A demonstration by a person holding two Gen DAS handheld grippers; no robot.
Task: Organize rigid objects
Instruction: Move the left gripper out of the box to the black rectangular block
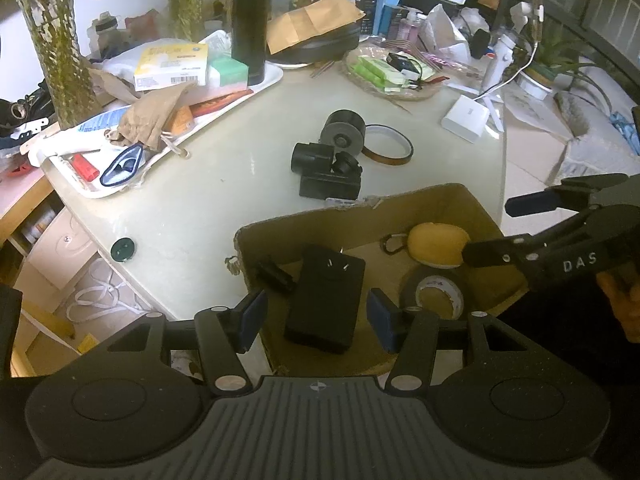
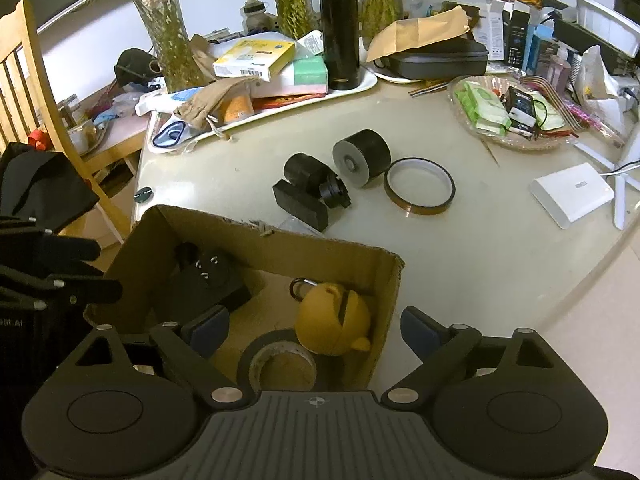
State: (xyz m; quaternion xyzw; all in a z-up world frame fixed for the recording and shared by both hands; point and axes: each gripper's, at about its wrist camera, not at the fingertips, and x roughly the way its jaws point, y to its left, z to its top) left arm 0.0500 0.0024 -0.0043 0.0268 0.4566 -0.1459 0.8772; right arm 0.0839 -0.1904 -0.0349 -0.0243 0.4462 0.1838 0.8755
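An open cardboard box (image 1: 424, 204) (image 2: 280, 252) stands at the table's near edge. In it lie a black plug adapter (image 1: 324, 300) (image 2: 208, 280), a yellow pouch (image 1: 438, 244) (image 2: 334, 320) and a grey tape roll (image 1: 436, 292) (image 2: 280, 360). My left gripper (image 1: 316, 318) (image 2: 94, 270) hovers open above the adapter, its pads touching nothing. My right gripper (image 2: 314, 330) (image 1: 500, 230) is open wide over the pouch and the roll, holding nothing. Beyond the box on the table are a black block with lens parts (image 1: 326, 176) (image 2: 308, 196), a black cylinder (image 1: 342, 132) (image 2: 362, 152) and an amber tape ring (image 1: 386, 150) (image 2: 419, 186).
A white tray (image 1: 256, 92) (image 2: 360, 84) with boxes and a tall black flask (image 1: 249, 24) (image 2: 340, 28) fills the far left. A glass dish (image 2: 460, 108) of packets and a white charger (image 2: 572, 194) lie to the right. A wooden chair (image 2: 32, 80) stands left.
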